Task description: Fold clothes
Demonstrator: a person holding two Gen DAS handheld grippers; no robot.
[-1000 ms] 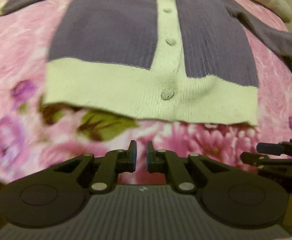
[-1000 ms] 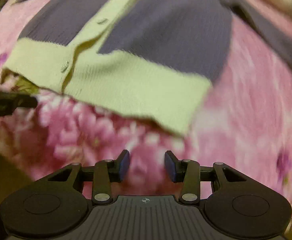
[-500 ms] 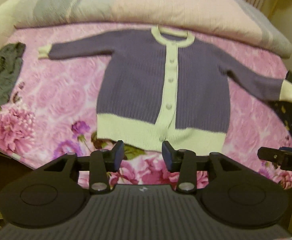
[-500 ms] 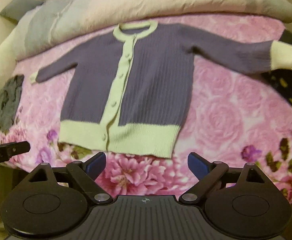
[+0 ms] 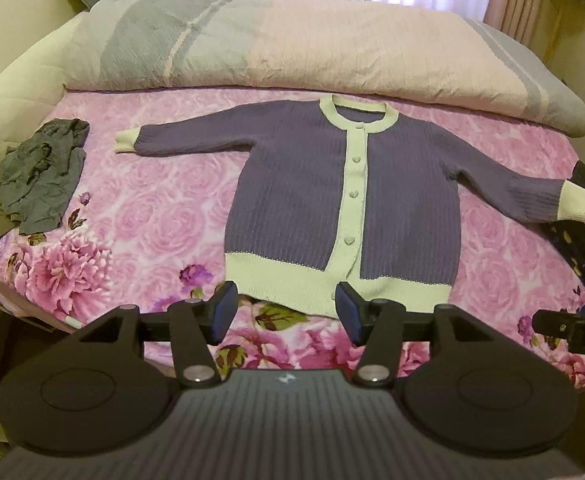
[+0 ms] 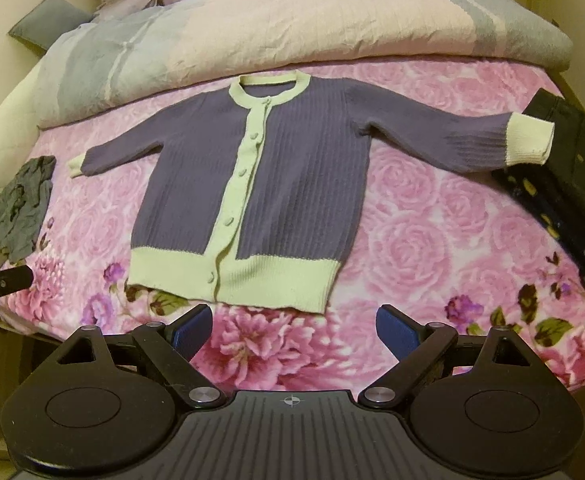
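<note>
A purple cardigan (image 5: 292,200) (image 6: 304,184) with pale green trim lies flat and buttoned on the pink floral bedspread (image 5: 152,220), both sleeves spread out. My left gripper (image 5: 284,314) hovers above the hem, its jaws opening with nothing between them. My right gripper (image 6: 292,334) hangs over the bedspread just in front of the hem, open wide and empty. Each gripper's tip shows at the edge of the other's view.
A crumpled grey garment (image 5: 40,176) lies at the bed's left edge. A dark folded garment (image 6: 564,184) sits at the right, under the sleeve cuff. A rolled quilt (image 5: 292,48) spans the back of the bed. The bed's front edge is close below.
Both grippers have risen away from the hem and opened. The whole cardigan and the bed have come into view.
</note>
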